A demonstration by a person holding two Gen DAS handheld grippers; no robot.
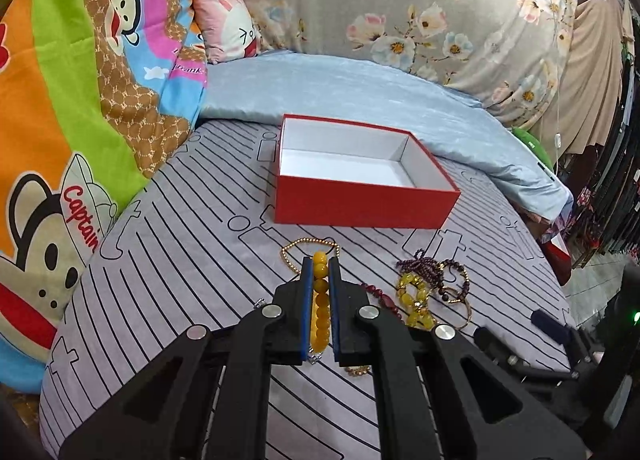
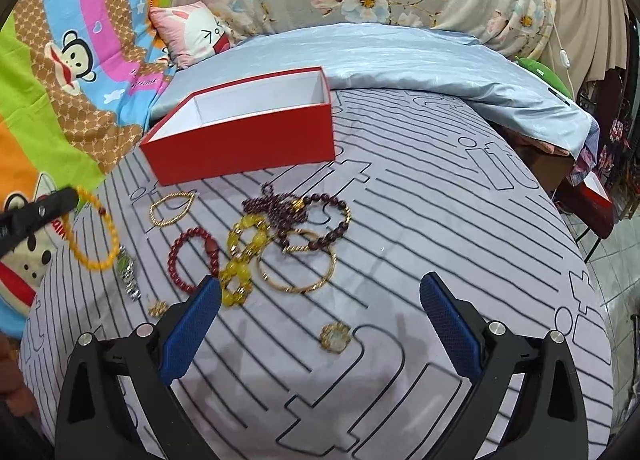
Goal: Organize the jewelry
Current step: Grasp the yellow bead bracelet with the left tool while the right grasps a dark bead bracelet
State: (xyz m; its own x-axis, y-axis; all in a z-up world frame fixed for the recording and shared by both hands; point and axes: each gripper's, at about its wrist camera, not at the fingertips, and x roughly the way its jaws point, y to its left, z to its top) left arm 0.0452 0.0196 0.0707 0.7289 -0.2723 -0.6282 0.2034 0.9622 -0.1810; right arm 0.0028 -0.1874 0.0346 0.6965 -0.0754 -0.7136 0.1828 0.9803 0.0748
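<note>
Left tongs pinched tight on an orange bead bracelet, lifted above the striped bed. Just under the tips of those tongs, a thin gold chain. Straight ahead past the chain, the red box, open on top and white inside. Off to the right of the left tongs, a heap of yellow and dark purple beads.

Right tongs spread wide, nothing between them. Far to their left, the other tongs with the orange bracelet hanging down. Next along, a small silver watch flat on the bed. Then the thin gold chain, and nearer, a dark red bead bracelet by the left blue pad. A chunky yellow bead bracelet touching that pad's tip. A gold bangle ahead between the pads, with a purple bead bracelet lying partly over it. A small gold round charm close in between the pads. Red box farther ahead and a bit left
</note>
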